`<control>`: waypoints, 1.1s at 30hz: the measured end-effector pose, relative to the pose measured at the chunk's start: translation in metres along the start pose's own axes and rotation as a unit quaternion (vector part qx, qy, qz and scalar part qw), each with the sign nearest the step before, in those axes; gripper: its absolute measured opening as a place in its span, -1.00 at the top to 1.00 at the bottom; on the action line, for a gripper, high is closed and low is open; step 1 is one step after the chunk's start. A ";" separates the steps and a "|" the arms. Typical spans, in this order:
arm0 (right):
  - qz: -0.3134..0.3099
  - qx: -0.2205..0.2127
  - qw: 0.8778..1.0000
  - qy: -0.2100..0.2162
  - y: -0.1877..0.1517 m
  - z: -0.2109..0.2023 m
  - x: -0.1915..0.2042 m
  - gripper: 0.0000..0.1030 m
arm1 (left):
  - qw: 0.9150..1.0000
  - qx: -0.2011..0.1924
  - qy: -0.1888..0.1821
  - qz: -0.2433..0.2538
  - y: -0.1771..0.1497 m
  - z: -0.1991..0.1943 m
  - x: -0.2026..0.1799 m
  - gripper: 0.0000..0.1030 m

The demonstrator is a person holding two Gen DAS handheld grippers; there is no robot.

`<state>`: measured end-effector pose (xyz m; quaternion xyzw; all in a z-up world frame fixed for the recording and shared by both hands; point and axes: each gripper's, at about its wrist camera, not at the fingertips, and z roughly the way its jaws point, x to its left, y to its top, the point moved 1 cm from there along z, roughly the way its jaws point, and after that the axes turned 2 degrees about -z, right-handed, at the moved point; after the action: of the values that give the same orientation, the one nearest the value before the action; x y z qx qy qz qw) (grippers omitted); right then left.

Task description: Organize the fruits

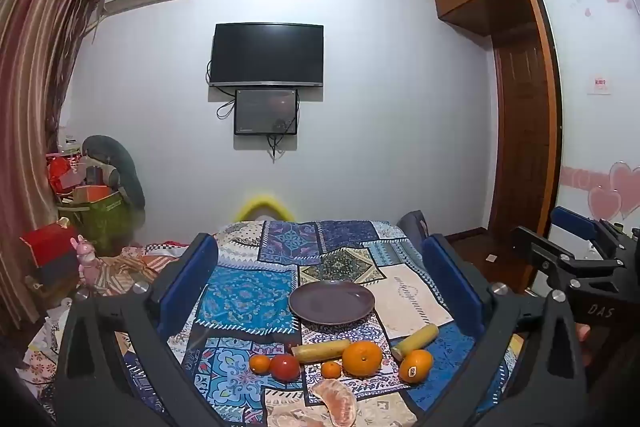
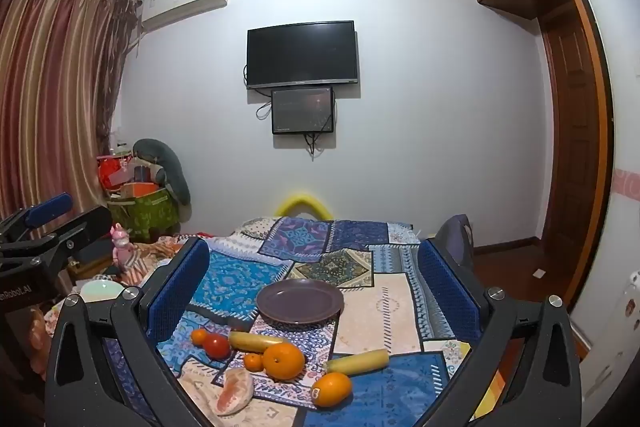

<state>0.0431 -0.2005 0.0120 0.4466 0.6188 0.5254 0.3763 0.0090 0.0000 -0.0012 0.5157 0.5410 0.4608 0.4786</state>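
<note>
An empty dark purple plate (image 1: 331, 302) (image 2: 300, 301) lies on the patchwork cloth. In front of it lie a big orange (image 1: 362, 358) (image 2: 283, 361), an orange with a sticker (image 1: 416, 365) (image 2: 331, 389), two small mandarins (image 1: 260, 363) (image 1: 331, 369), a red tomato (image 1: 285, 367) (image 2: 217, 345), two yellow-green banana-like pieces (image 1: 320, 350) (image 1: 416, 339) and a peeled grapefruit piece (image 1: 336, 403) (image 2: 235, 389). My left gripper (image 1: 320, 291) is open and empty above the fruit. My right gripper (image 2: 316, 291) is open and empty too.
The table (image 1: 416, 299) stands against a white wall with a TV (image 1: 267, 54). Clutter, boxes and a pink toy (image 1: 86, 259) are at the left. A wooden wardrobe and door (image 1: 520, 131) are at the right. The right gripper's body shows in the left view (image 1: 576, 267).
</note>
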 end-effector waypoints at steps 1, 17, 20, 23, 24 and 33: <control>0.002 -0.001 1.000 0.000 0.000 0.000 0.000 -1.00 | 1.000 0.002 0.000 0.000 0.000 0.000 0.000 -1.00; -0.001 -0.004 1.000 -0.006 0.006 -0.006 0.003 -1.00 | 1.000 0.004 -0.005 -0.006 -0.001 0.005 0.000 -1.00; 0.001 -0.005 1.000 -0.006 -0.001 -0.002 0.000 -1.00 | 1.000 0.005 -0.005 -0.008 -0.002 0.006 0.000 -1.00; 0.001 -0.005 1.000 -0.007 0.000 -0.001 -0.001 -1.00 | 1.000 0.005 -0.005 -0.010 -0.003 0.007 0.000 -1.00; 0.001 -0.006 1.000 -0.007 0.000 -0.001 0.000 -1.00 | 1.000 0.006 -0.005 -0.010 -0.003 0.007 0.001 -1.00; 0.001 -0.011 1.000 -0.005 0.001 -0.005 0.001 -1.00 | 1.000 0.003 -0.003 -0.009 -0.001 0.007 0.001 -1.00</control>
<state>0.0382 -0.2010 0.0137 0.4457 0.6105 0.5301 0.3842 0.0155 0.0010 -0.0032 0.5140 0.5454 0.4529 0.4830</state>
